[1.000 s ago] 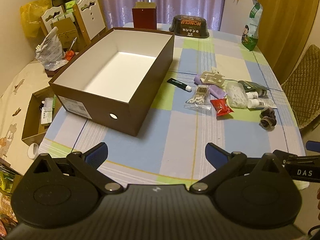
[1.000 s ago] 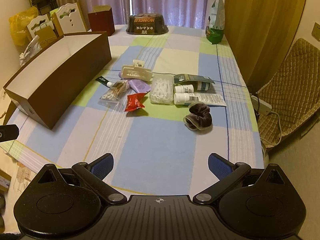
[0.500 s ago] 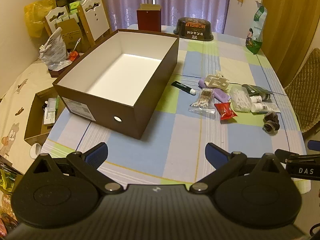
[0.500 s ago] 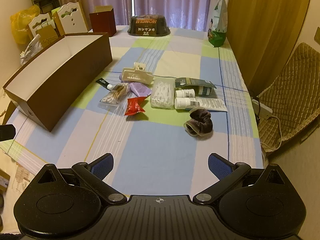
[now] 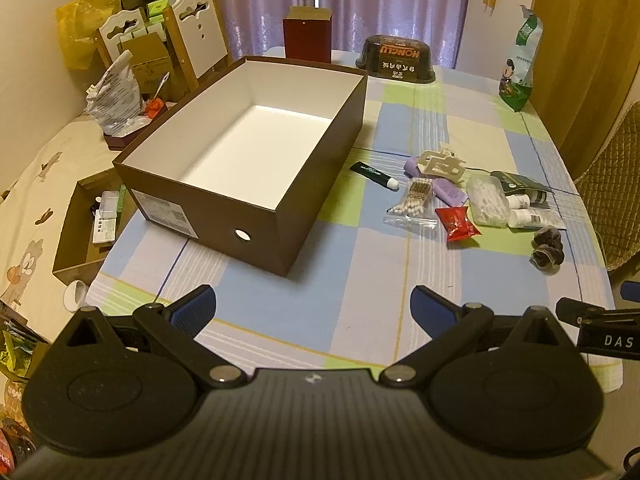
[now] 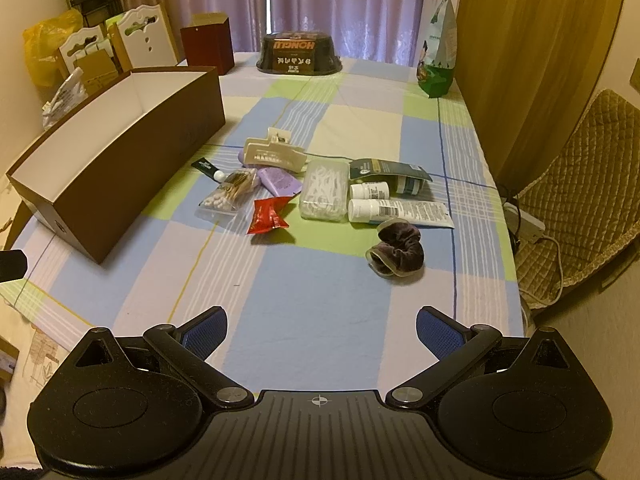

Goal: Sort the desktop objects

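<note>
Left wrist view shows the brown box (image 5: 256,168) with nothing visible inside, small items such as the cotton swabs (image 5: 416,200) and scrunchie (image 6: 396,250) clustered beside it on the desk (image 5: 360,280), and both hand-held grippers, left (image 5: 312,306) and right (image 6: 320,332), spread wide, holding nothing.

We see a tablecloth (image 6: 320,292) checked in pale blue, lime green, cream and lilac with thin white stripes. At the left of the frame, the box (image 6: 132,184) is dark brown outside, white inside. Mid-frame lie a red packet (image 6: 269,214), a purple pouch (image 6: 280,182), a cream hair clip (image 6: 272,155) and a dark brown scrunchie (image 6: 398,252). Our finger pads (image 6: 204,332) are blue.
</note>
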`<state>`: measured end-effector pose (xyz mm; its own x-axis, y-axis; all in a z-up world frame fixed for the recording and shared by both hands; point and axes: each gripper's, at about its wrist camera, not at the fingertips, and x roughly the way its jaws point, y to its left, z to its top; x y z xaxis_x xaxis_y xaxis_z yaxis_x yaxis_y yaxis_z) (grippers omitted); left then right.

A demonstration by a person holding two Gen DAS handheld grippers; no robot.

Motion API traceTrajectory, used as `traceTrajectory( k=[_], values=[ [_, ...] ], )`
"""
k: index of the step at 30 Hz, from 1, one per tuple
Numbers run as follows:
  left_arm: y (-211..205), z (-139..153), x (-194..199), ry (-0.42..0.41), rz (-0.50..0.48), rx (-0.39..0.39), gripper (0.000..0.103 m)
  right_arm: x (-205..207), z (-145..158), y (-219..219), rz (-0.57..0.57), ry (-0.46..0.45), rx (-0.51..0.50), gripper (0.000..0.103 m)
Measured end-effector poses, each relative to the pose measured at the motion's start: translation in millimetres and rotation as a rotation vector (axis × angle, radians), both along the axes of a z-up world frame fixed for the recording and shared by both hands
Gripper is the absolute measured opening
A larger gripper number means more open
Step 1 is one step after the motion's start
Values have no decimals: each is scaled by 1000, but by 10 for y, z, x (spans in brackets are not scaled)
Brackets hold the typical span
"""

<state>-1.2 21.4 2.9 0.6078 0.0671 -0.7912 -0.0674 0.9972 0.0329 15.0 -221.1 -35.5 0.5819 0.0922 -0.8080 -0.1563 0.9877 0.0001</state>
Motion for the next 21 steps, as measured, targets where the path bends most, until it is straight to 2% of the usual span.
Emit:
traceTrajectory(
  k=[21],
  values=[
    [-40,-29,103,8,-5,14,102,120,-25,-49,-1,5,-1,103]
  ],
)
